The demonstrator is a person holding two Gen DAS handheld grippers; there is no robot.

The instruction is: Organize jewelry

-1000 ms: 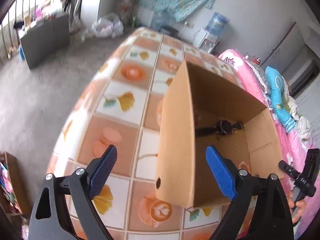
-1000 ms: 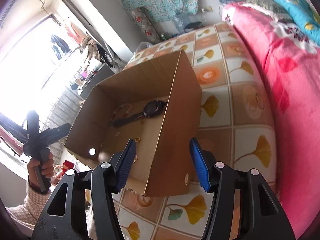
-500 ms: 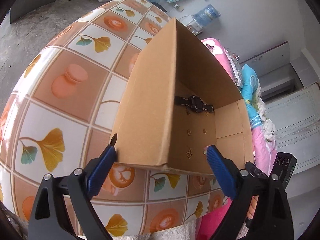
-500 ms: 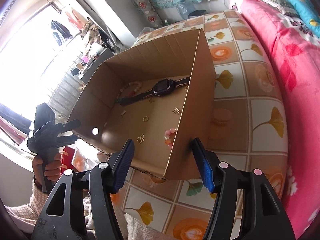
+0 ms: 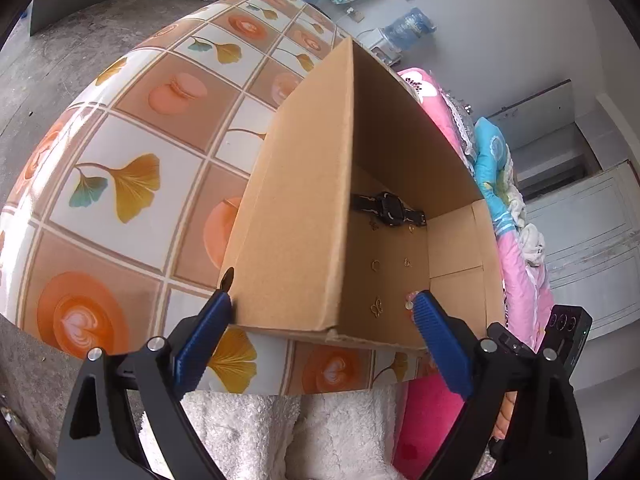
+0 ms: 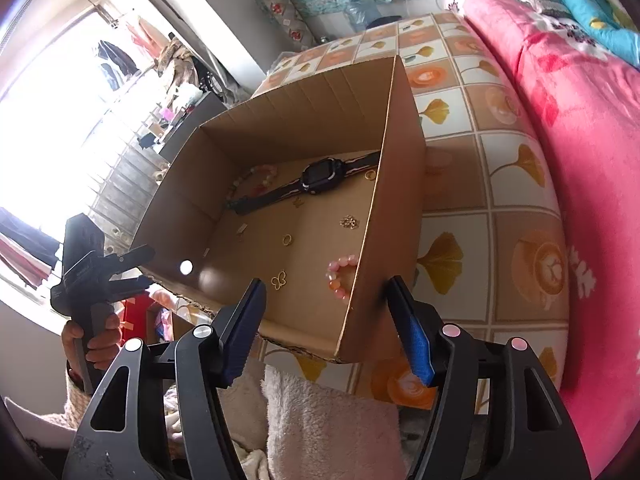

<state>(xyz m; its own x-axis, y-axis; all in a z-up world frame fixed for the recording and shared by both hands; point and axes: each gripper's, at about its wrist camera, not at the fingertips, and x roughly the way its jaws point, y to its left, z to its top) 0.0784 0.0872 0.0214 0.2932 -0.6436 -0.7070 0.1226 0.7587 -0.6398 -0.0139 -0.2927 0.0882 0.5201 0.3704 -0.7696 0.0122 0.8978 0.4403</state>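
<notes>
We hold both grippers over the near edge of the cardboard box (image 6: 288,148), which stands on the tiled tablecloth (image 5: 120,184), and all the jewelry lies on its floor. Our left gripper (image 5: 322,316) has its fingers wide apart with nothing pressed between them; the box corner is only in front of them. Our right gripper (image 6: 324,308) is opening its jaws at this moment, and the near right wall of the box appears between the fingers, but the pads do not press it. Inside, the black watch (image 6: 316,178) lies across the far part, touching a bead bracelet (image 6: 250,182) at the far left. A pink bead bracelet (image 6: 340,276) rests against the right wall, and a butterfly charm (image 6: 279,281), a small ring (image 6: 286,239) and a gold cluster (image 6: 348,222) are scattered well apart. We judge the charms very light, thin and flat, so they may slip from the pads; a careful pinch on the edges seems needed. The bracelets look soft and would hang loose, so any bead section serves. The watch looks the easiest, taken across its stiff case.
</notes>
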